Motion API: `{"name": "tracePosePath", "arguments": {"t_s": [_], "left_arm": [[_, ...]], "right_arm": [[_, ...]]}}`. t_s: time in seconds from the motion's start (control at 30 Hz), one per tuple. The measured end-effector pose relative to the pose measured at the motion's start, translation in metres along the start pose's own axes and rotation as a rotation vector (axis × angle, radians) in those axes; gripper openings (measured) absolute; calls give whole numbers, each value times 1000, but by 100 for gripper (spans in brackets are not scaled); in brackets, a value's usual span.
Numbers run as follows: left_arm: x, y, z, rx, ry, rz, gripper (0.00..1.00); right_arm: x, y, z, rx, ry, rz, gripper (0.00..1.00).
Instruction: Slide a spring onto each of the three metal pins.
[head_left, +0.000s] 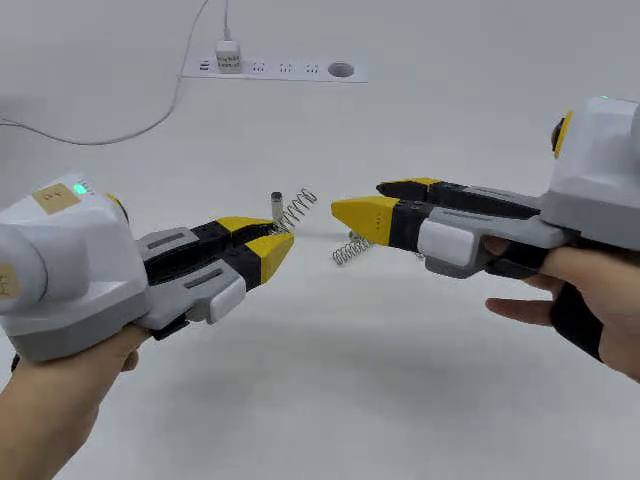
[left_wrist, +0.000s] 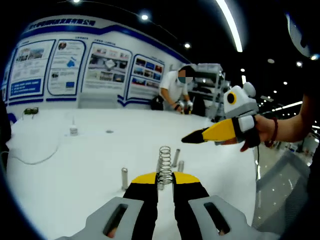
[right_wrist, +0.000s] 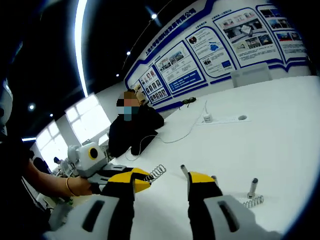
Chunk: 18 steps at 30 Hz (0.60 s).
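- Head view: the left claw (head_left: 280, 238) is clenched on the lower end of a spring (head_left: 298, 210), which slants up and away from the yellow tips. An upright pin (head_left: 277, 205) stands just beyond the tips, close beside the spring. Whether the two touch I cannot tell.
- The right claw (head_left: 358, 198) points toward the left claw with its jaws parted, grasping nothing. A loose spring (head_left: 350, 250) lies on the white surface (head_left: 330, 380) just below its tips. A power strip (head_left: 275, 68) lies well beyond both claws.
- Left gripper view: the left claw (left_wrist: 165, 176) pinches the spring (left_wrist: 165, 162), which rises straight out from between the closed tips. One pin (left_wrist: 124, 178) stands left of the tips, and two more pins (left_wrist: 176, 157) stand just beyond them, right of the spring. The right claw (left_wrist: 197, 136) hovers farther off to the right, apart from the spring.
- Right gripper view: the right claw (right_wrist: 167, 181) is released, with a wide gap between its tips. The spring (right_wrist: 156, 172) shows just inside the left jaw. A pin (right_wrist: 183, 171) stands beyond the gap. Another pin (right_wrist: 254, 187) stands right of the right jaw, with the loose spring (right_wrist: 252, 201) at its foot.
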<state>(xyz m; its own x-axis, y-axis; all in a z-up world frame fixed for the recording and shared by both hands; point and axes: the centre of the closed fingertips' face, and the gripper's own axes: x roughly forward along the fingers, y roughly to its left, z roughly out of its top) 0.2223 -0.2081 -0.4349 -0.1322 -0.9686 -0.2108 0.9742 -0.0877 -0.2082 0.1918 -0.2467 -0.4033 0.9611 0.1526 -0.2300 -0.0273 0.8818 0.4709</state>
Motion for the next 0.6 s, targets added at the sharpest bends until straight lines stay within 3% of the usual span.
{"name": "tracePosePath", "arguments": {"t_s": [0.2, 0.6], "left_arm": [[-5, -8, 10, -31, -65, -17, 10], [-12, -18, 21, -41, -124, -43, 10]], "right_arm": [[9, 10, 0, 48, -20, 25, 37], [24, 25, 3, 206, -63, 93, 24]]}}
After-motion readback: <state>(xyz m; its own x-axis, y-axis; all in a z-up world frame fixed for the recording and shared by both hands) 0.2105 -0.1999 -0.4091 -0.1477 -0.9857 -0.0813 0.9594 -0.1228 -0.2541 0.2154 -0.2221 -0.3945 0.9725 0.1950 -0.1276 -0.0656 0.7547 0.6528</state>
